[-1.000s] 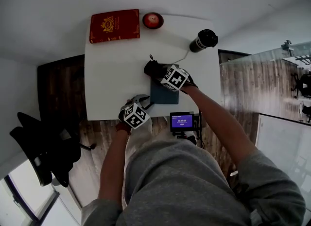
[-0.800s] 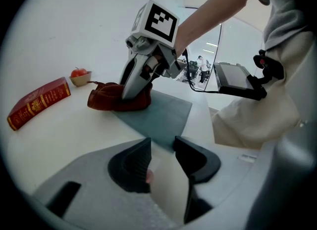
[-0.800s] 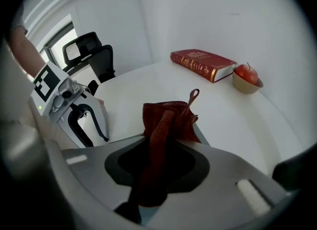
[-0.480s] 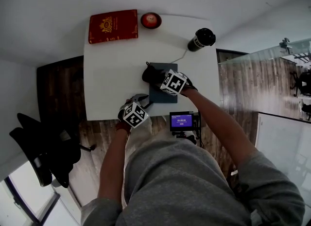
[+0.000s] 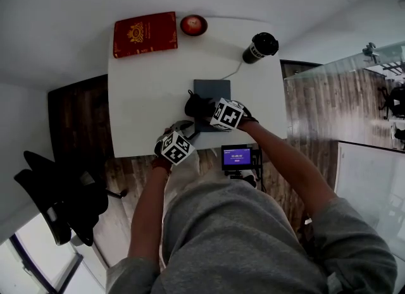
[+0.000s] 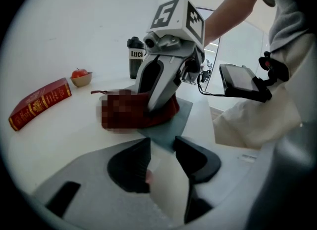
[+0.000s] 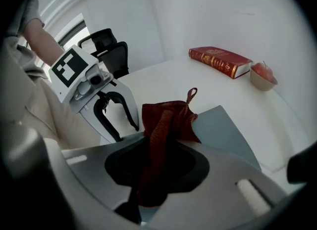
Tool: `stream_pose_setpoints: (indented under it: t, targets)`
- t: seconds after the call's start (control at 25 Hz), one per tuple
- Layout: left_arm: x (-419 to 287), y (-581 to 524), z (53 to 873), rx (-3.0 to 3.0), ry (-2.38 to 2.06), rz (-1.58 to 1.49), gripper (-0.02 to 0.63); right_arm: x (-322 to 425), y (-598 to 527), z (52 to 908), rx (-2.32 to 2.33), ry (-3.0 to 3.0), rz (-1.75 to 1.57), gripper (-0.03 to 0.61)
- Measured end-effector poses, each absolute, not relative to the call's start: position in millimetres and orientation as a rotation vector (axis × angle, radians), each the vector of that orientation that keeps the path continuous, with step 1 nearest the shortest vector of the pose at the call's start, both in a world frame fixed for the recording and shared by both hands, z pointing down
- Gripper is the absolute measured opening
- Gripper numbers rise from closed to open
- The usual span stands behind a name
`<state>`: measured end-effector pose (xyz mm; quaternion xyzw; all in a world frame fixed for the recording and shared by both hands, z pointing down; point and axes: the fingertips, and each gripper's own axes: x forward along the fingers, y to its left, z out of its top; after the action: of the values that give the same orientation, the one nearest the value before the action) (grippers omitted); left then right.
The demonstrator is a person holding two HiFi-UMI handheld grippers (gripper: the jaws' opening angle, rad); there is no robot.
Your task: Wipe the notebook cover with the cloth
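Note:
A grey notebook point(image 5: 212, 90) lies on the white table point(image 5: 139, 109), near its front edge. My right gripper point(image 5: 205, 110) is shut on a dark red cloth point(image 5: 197, 105) and presses it on the notebook's near left part. In the right gripper view the cloth point(image 7: 166, 120) hangs out of the jaws onto the notebook point(image 7: 223, 130). My left gripper point(image 5: 188, 132) stands open at the notebook's near left corner. In the left gripper view its jaws point(image 6: 166, 157) are apart with only white table between them, just short of the notebook point(image 6: 173, 125).
At the table's far edge stand a red book point(image 5: 145, 33), a small bowl with an apple point(image 5: 193, 24) and a black tumbler point(image 5: 259, 47). A small lit screen point(image 5: 239, 158) sits on a stand at the table's front edge. A black chair point(image 5: 57, 198) stands to the left.
My right gripper has dragged the cloth toward me across the notebook, uncovering the cover's far part. The left gripper has stayed at the near corner.

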<state>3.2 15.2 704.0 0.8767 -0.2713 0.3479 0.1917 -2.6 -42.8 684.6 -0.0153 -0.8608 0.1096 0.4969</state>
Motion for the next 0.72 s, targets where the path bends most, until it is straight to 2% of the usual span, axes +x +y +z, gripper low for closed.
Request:
stream_pose_setpoints:
  t: [0.72]
  targets:
    - [3.4,15.6,703.8,2.478,-0.765,0.983,0.166,3.3,-4.6,683.7,-0.114,-2.082,0.227,0.103]
